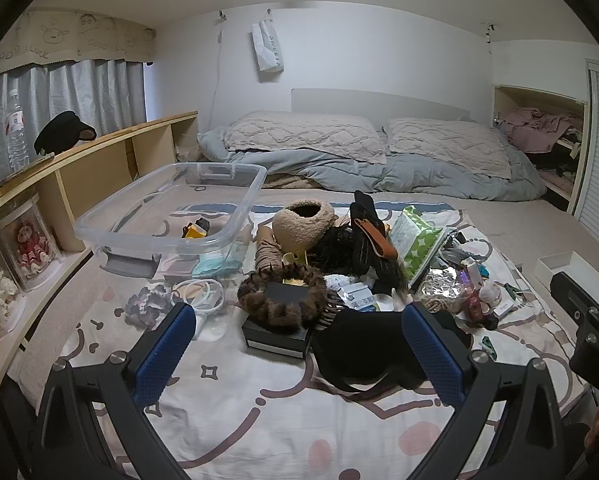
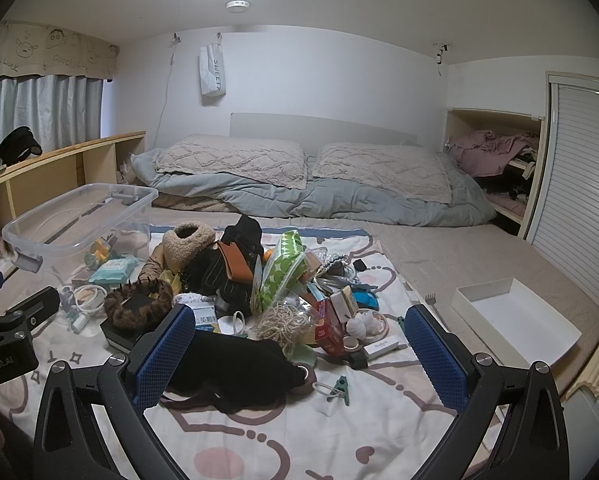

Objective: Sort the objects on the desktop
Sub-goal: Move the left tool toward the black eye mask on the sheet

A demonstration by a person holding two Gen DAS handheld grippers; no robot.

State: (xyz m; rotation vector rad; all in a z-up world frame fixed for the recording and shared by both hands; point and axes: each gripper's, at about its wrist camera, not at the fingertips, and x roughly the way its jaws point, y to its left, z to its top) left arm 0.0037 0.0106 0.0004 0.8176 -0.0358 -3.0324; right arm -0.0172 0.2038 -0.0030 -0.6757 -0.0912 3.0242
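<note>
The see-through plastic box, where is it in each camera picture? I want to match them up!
Left wrist view: the plastic box sits left of the middle, on the bed beside the wooden shelf.
Right wrist view: the plastic box is at the far left, smaller, behind the pile.
Shared landmark: the fuzzy tan hat lies just right of the box in both views.

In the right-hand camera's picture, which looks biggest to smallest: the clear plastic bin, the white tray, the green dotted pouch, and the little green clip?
1. Clear plastic bin and white tray: they look about alike, and the tray sits nearer, so I won't rank them.
2. Green dotted pouch.
3. Green clip, plainly smallest though nearest the camera.
</note>
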